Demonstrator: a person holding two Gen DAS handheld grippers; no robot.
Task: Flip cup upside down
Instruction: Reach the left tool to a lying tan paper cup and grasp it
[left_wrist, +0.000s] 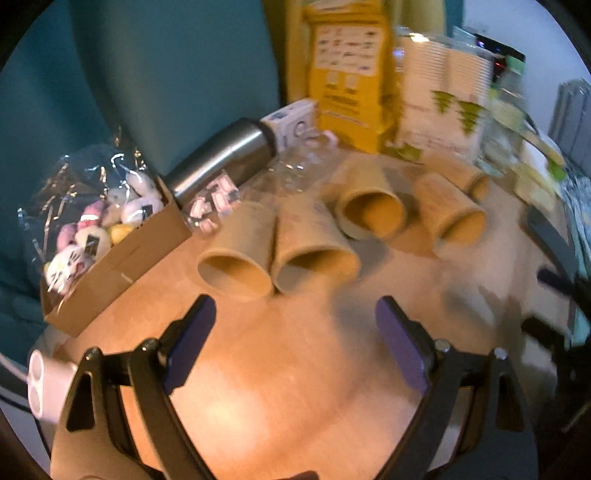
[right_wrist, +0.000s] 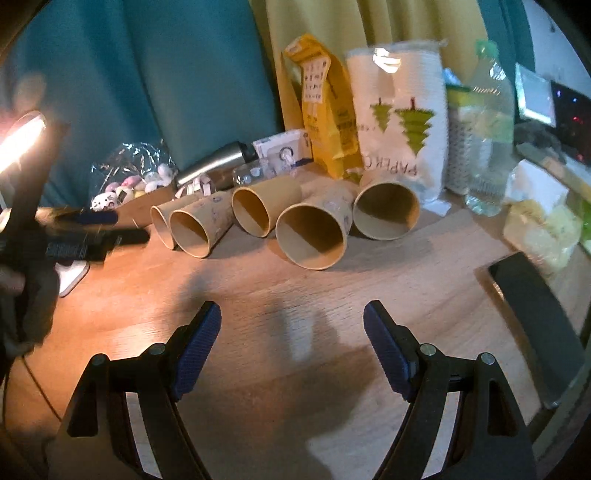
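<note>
Both grippers hover over bare wood, nothing between their fingers. The right gripper has its jaws spread wide, blue pads facing each other, and points level at the row of cups. The left gripper is likewise spread wide and empty, tilted down toward the table; its view is blurred.

Five paper cups lie on their sides in a loose row across the middle of the table, mouths toward the cameras. The nearest cup sits just ahead of the right gripper and touches no other at the rim.

Judgement: the step in hand is the approach. The nearest cup suits the right gripper. The jaws should close lightly across the wall near the mouth, since thin paper crushes easily; then lift, turn, and set the cup rim down.

Beyond the row stand a steel flask, a yellow bag, a sleeve of paper cups and a water bottle.
</note>
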